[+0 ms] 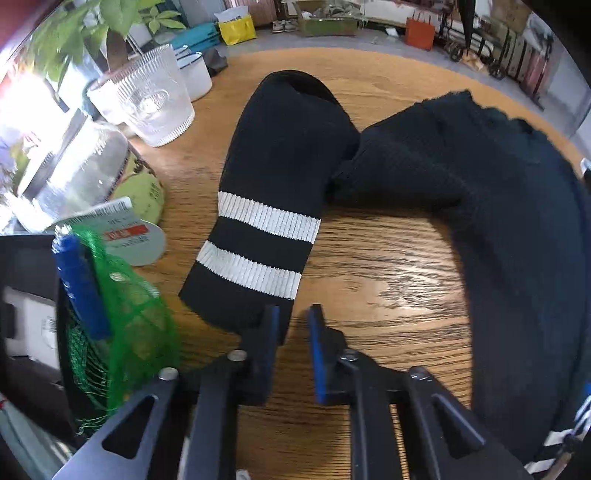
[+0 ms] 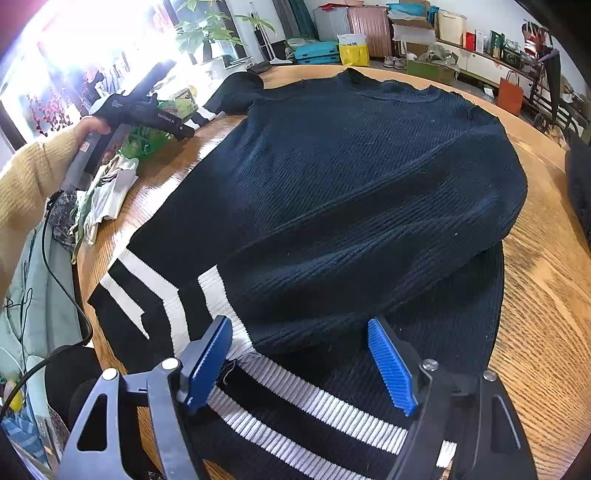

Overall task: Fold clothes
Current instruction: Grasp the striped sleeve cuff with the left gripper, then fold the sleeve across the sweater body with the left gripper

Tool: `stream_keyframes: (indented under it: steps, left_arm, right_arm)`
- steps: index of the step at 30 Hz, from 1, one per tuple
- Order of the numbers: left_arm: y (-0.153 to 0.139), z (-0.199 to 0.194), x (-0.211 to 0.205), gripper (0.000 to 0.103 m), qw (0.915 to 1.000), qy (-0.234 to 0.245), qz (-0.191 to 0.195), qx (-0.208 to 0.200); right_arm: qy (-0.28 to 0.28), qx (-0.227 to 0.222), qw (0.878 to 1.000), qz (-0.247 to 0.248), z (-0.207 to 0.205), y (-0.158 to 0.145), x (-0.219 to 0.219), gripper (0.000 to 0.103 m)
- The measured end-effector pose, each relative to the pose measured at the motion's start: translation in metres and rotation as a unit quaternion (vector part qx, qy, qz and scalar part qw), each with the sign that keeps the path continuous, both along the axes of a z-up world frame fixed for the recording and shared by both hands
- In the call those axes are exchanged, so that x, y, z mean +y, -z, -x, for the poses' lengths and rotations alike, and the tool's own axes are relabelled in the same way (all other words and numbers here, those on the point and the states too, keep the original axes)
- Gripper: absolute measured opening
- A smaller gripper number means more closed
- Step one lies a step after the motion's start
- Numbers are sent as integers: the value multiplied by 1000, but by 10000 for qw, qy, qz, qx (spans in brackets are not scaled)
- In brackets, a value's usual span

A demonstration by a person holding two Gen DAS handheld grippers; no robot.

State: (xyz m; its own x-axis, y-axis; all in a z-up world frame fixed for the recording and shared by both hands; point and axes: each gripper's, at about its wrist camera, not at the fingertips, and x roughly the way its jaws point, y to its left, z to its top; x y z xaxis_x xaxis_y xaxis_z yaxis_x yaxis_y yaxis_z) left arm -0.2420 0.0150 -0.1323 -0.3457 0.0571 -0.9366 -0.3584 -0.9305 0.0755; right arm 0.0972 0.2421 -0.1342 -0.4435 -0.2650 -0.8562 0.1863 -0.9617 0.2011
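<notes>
A dark navy knit sweater (image 2: 351, 177) with white stripes at hem and cuffs lies on the round wooden table (image 2: 546, 280). Its right sleeve is folded across the body. Its left sleeve (image 1: 280, 177) stretches out to the side, the striped cuff (image 1: 255, 254) towards me. My left gripper (image 1: 293, 321) hovers at that cuff with jaws a little apart, the left finger touching the cuff edge, nothing clamped. It also shows in the right wrist view (image 2: 184, 131). My right gripper (image 2: 299, 332) is open wide above the striped hem (image 2: 314, 410).
Ribbed glasses (image 1: 151, 107), a jar (image 1: 74, 173), a white bowl (image 1: 195, 74) and a green net bag (image 1: 122, 325) crowd the table's left edge beside the sleeve. A potted plant (image 1: 110, 22) stands behind them. Crumpled cloth (image 2: 107, 192) lies at the near left rim.
</notes>
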Motion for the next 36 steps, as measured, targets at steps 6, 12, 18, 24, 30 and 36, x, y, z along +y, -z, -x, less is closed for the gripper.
stream_keyframes:
  steps: [6,12,18,24,30,36]
  left_arm:
    - [-11,-9,-22,3,9976,-486,-350,335]
    - [-55,-50,-16,3,9925,-585,-787,737]
    - [-99,-113,6,3,9850,-302,-1546,707]
    - [-114,-181,13,2,9711,-52,-2384,133]
    - [-106,-242,18,2,9503,204,-3083,-386]
    - [-77,-267,39,2,9391,226,-3378,-588]
  right_arm:
    - [87,-27,9998,192,-2,-1,7,80]
    - [475,-148,9984,263,-9,-7,18,76]
    - [733,47,9972,152,-23,-28,34,76]
    - [864,261,9959,-34,-35,-50,38,77]
    - [909,290,9953,-185,-32,-55,30,77]
    - [781,218,9967,56,-25,-53,23,77]
